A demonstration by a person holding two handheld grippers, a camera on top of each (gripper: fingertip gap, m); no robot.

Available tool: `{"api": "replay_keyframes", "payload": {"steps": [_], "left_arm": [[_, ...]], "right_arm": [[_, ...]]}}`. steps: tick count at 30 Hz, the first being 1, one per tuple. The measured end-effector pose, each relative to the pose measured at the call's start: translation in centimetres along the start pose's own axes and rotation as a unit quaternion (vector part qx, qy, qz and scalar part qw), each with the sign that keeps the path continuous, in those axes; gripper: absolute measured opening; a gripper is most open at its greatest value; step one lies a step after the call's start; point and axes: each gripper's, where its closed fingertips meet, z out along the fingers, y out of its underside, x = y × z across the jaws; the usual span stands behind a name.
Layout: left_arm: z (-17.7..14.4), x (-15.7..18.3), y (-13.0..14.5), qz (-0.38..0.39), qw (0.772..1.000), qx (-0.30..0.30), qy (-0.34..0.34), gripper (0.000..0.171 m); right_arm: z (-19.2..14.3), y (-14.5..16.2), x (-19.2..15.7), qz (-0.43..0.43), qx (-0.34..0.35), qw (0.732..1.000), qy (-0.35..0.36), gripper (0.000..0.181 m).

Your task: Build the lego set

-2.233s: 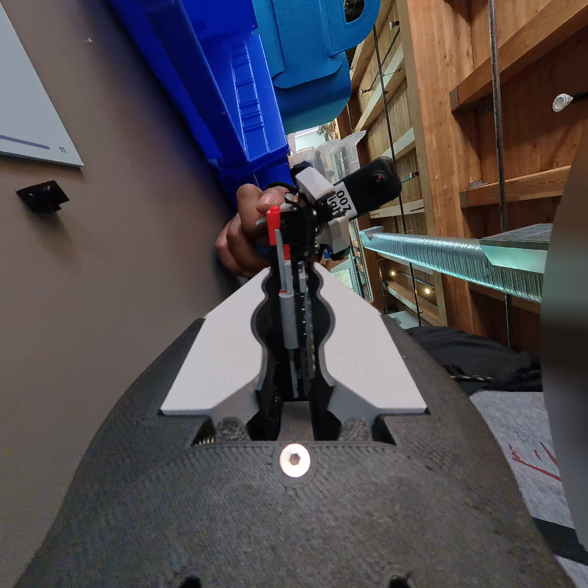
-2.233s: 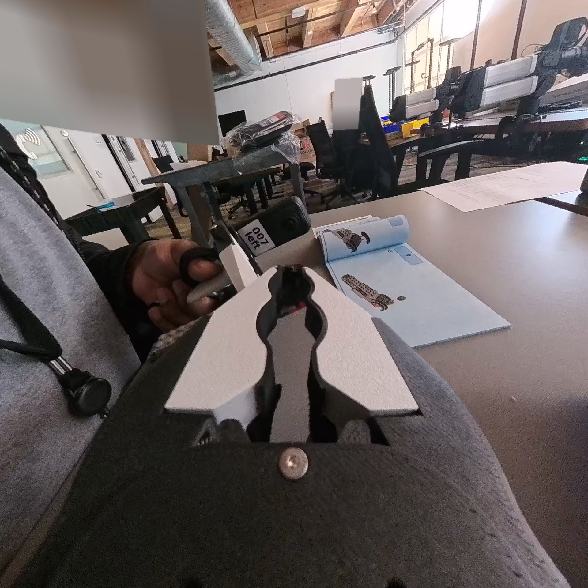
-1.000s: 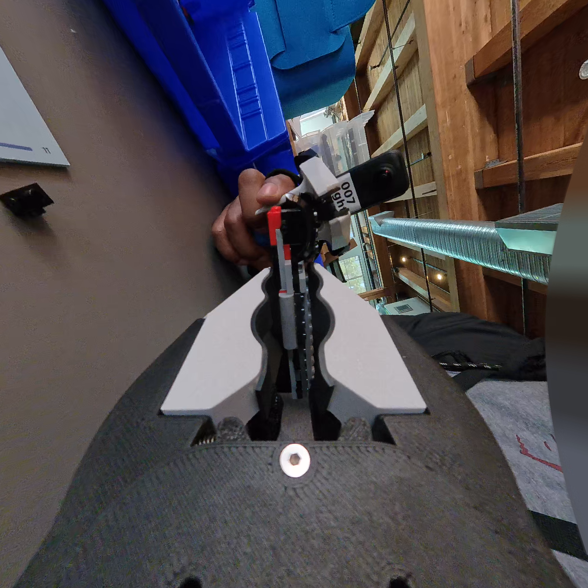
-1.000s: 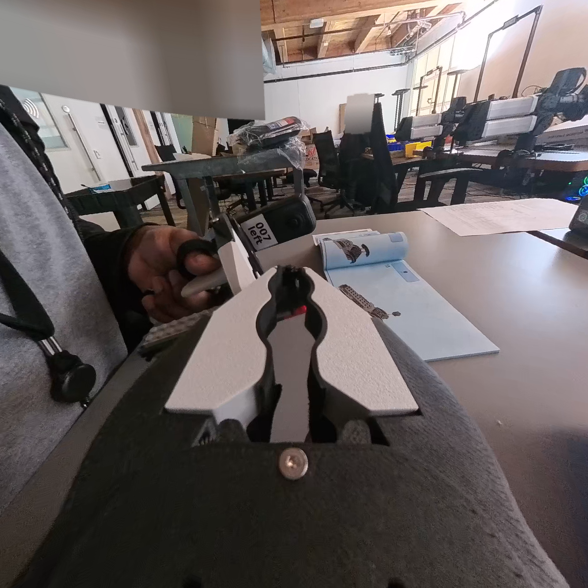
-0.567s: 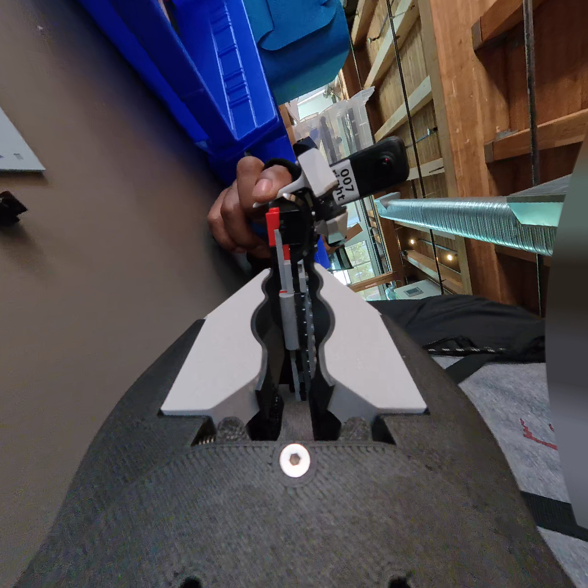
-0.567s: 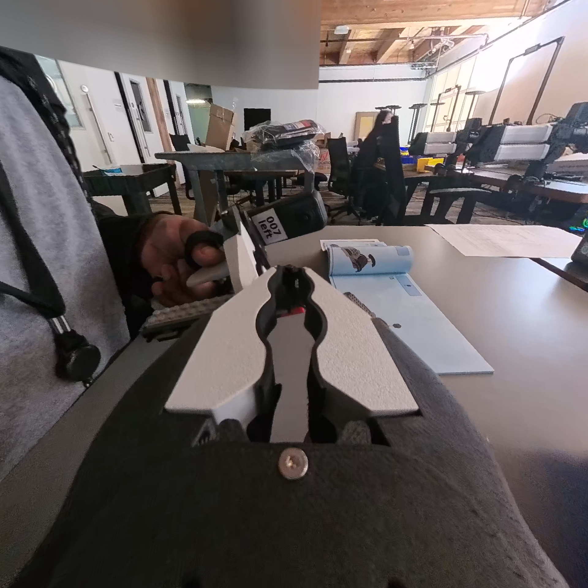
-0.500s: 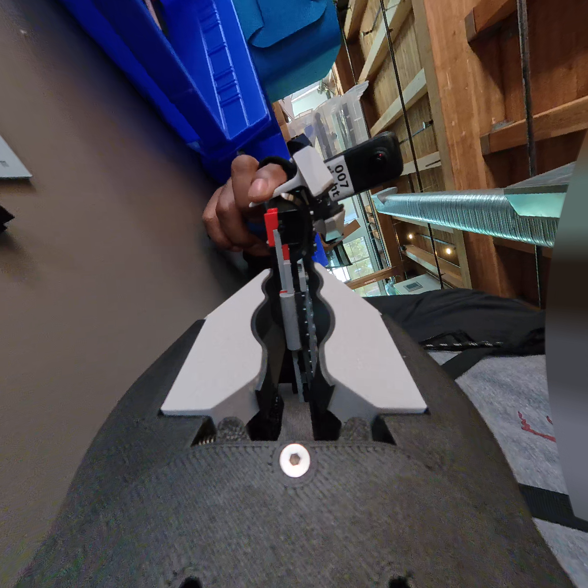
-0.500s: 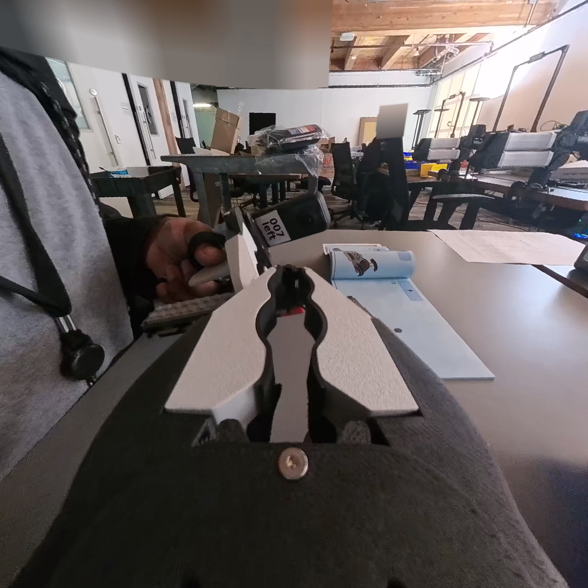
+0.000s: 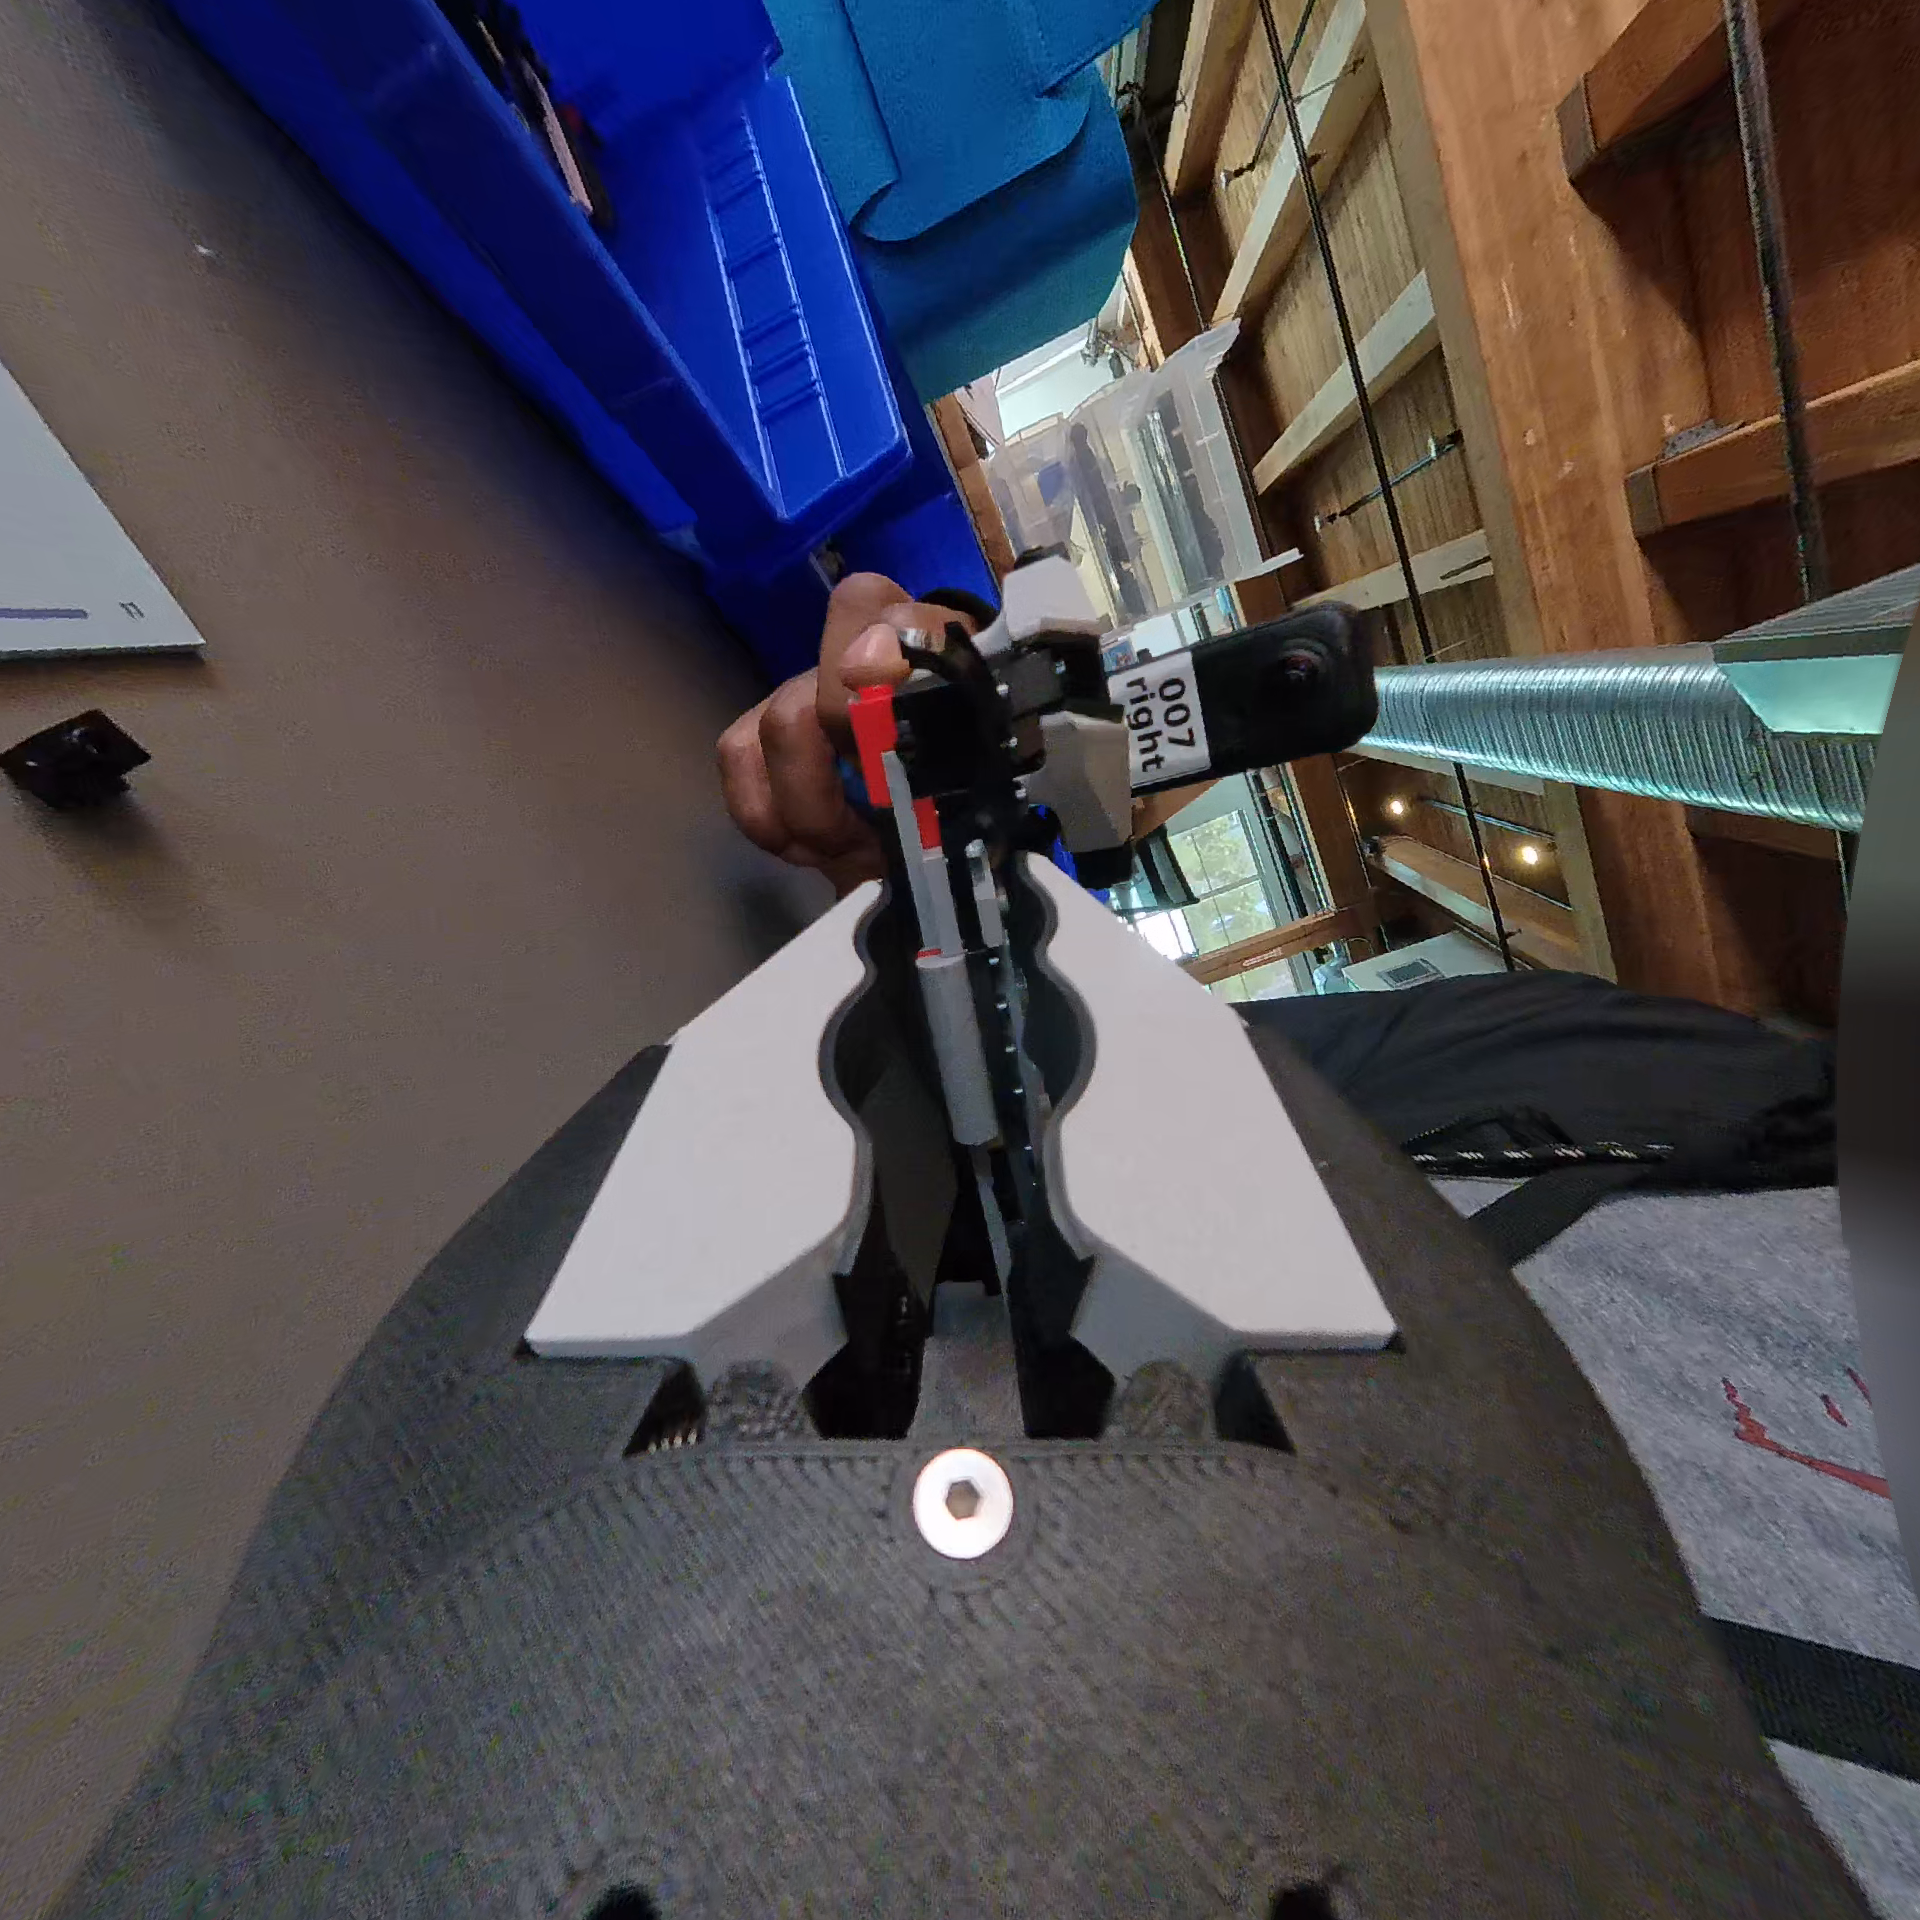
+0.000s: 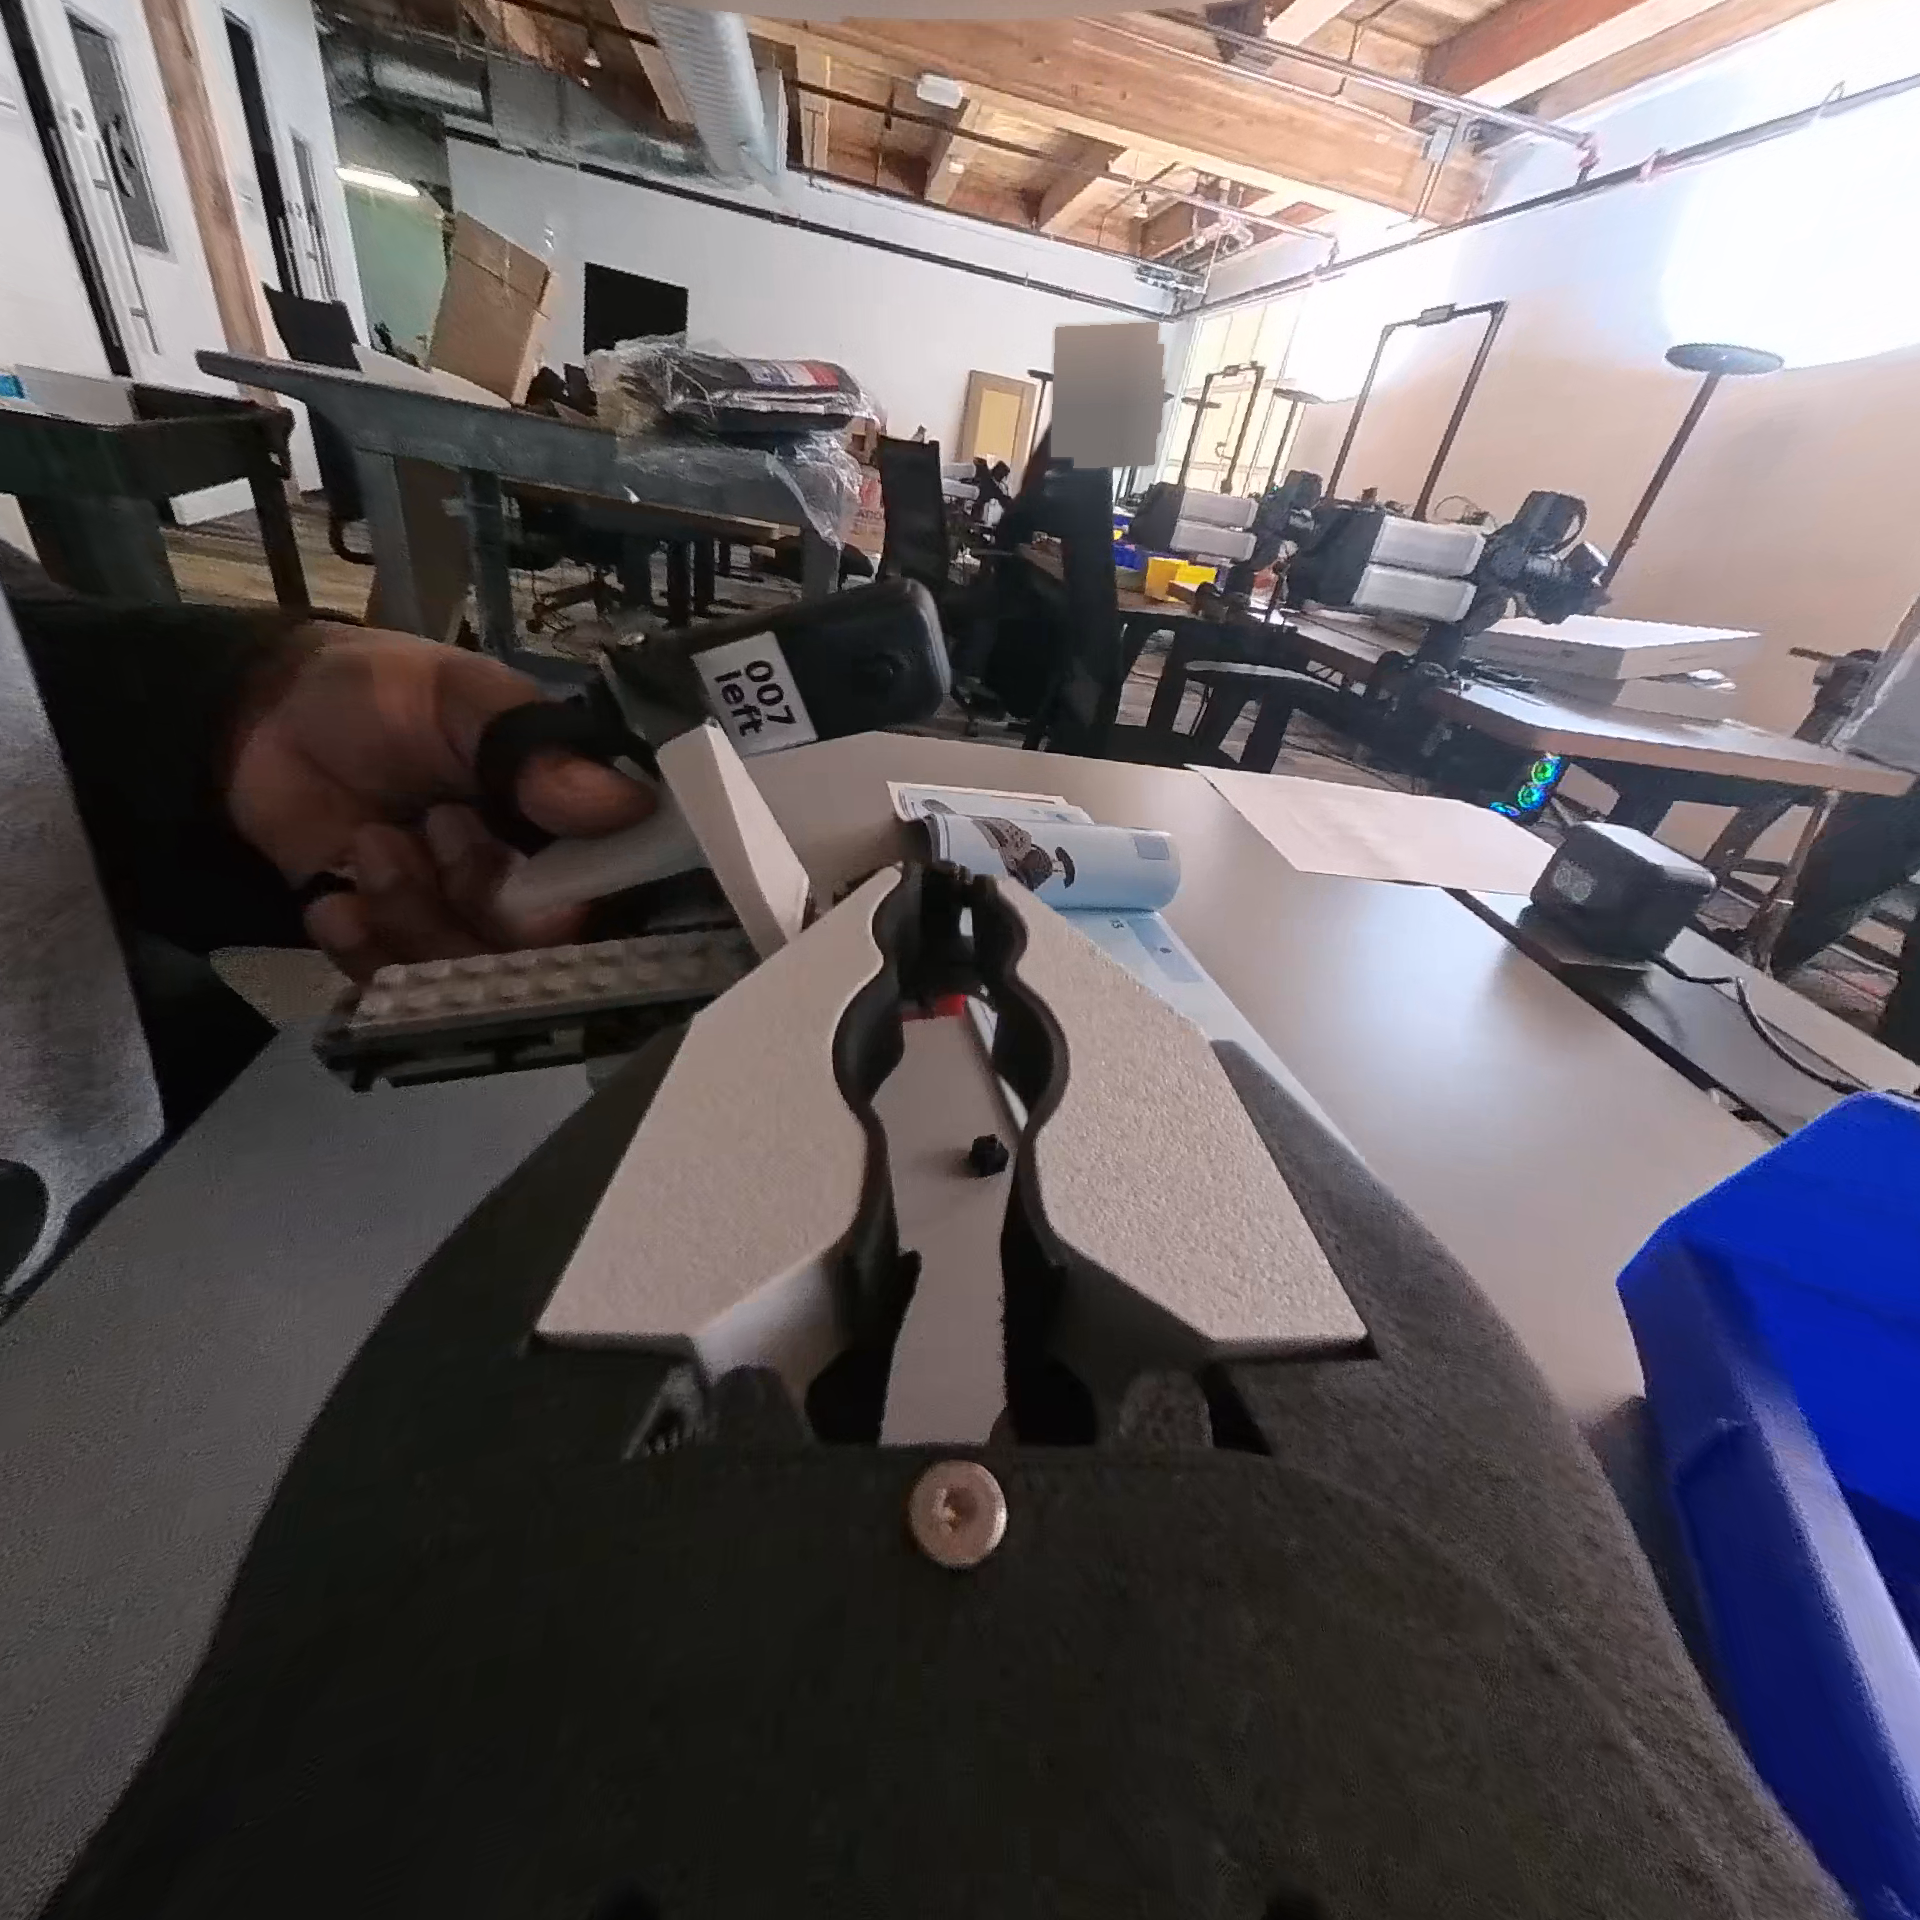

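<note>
- I see a white sticker with printed writing on each gripper's black camera; the open instruction booklet (image 10: 1081,862) on the counter (image 10: 1403,1039) shows printed pictures of a model, its small print too fine for me to make out.
- In my left wrist view the lego assembly (image 9: 961,1029), a long grey and black studded strip with a red piece at its far end, runs lengthwise between the fingers, pointing away from the camera toward the other gripper.
- My left gripper (image 9: 961,935) is clenched on that assembly, its white fingers pressed close along both of its sides.
- In the right wrist view the same strip sticks out sideways from the left gripper (image 10: 727,831), studs up, lying roughly level above the counter edge.
- My right gripper (image 10: 951,935) has its fingers nearly together, pinching a small red and black piece at the tips; the red end of the assembly sits there.
- A hand (image 10: 416,790) grips the left gripper's handle; another hand (image 9: 800,769) holds the right gripper (image 9: 997,727) beyond the strip.
- A small black piece (image 9: 73,753) lies loose on the counter near a sheet of paper (image 9: 62,561); blue bins (image 9: 644,260) stand behind.
</note>
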Motion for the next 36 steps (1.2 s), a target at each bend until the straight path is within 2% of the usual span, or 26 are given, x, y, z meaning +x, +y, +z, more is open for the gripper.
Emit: {"api": "replay_keyframes", "payload": {"steps": [5,10,21,29,36], "left_arm": [[0.2,0.7,0.2,0.017,1.000,-0.011,0.015,0.018],[0.3,1.0,0.5,0.024,0.999,-0.022,0.020,0.019],[-0.1,0.6,-0.3,0.039,0.999,-0.008,-0.014,0.019],[0.3,1.6,0.4,0.061,0.997,-0.034,0.013,0.019],[0.0,1.4,-0.4,0.068,0.997,-0.020,-0.008,0.020]], "right_arm": [[-0.5,-0.8,-0.4,0.011,0.032,0.999,-0.028,0.014],[-0.8,-1.0,-0.7,0.000,0.031,0.998,-0.048,0.014],[0.0,-0.8,0.0,-0.027,0.008,0.999,0.029,0.014],[-0.9,-1.6,-0.7,0.018,0.044,0.997,-0.061,0.014],[-0.4,-1.4,0.0,0.014,0.036,0.999,0.006,0.014]]}}
